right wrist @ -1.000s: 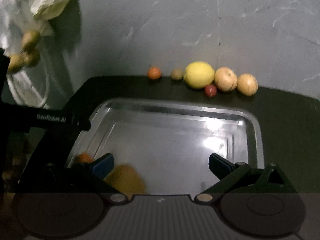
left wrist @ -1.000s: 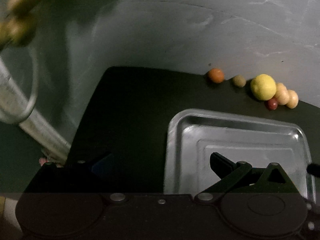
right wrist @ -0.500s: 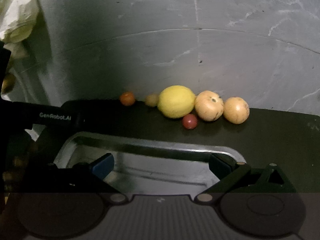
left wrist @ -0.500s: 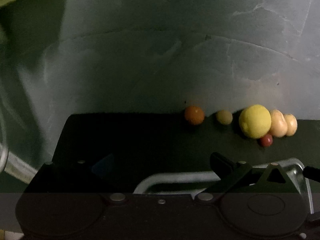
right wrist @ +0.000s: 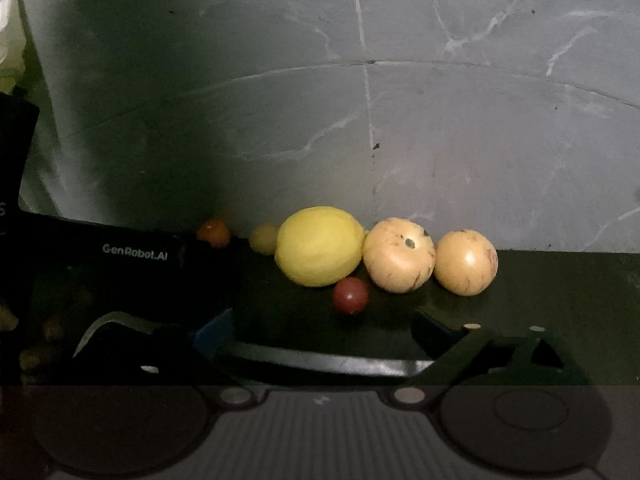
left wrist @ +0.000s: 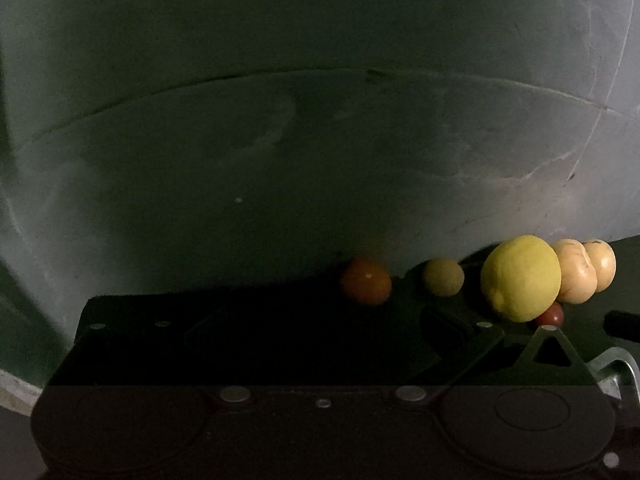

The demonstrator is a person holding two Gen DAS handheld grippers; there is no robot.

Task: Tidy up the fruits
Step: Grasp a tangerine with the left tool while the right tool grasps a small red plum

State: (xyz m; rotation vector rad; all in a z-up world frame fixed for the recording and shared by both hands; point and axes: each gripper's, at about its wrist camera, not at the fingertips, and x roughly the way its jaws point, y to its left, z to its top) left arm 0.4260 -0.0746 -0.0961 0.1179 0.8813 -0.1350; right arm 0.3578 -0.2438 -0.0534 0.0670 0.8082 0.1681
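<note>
A row of fruit lies on the dark mat [right wrist: 560, 300] against the wall. It holds a small orange fruit [right wrist: 214, 232] [left wrist: 365, 285], a small yellowish one [right wrist: 264, 239] [left wrist: 444, 277], a big lemon [right wrist: 320, 246] [left wrist: 520, 278] and two pale round fruits [right wrist: 399, 255] [right wrist: 466, 262]. A small red fruit [right wrist: 351, 295] [left wrist: 550, 316] sits in front of the lemon. My right gripper [right wrist: 324, 330] is open and empty just short of the red fruit. My left gripper [left wrist: 320, 324] is open and empty, facing the orange fruit. Only the metal tray's rim [right wrist: 320, 360] [left wrist: 624, 364] shows.
A grey marbled wall [right wrist: 400, 120] closes off the back right behind the fruit. The left gripper's black body [right wrist: 134, 254] crosses the left of the right wrist view. A pale bag [right wrist: 8, 40] hangs at the far upper left.
Both grippers have moved forward over the tray toward the fruit row. The fruits look bigger and closer, and the tray has dropped to the bottom edge of both views.
</note>
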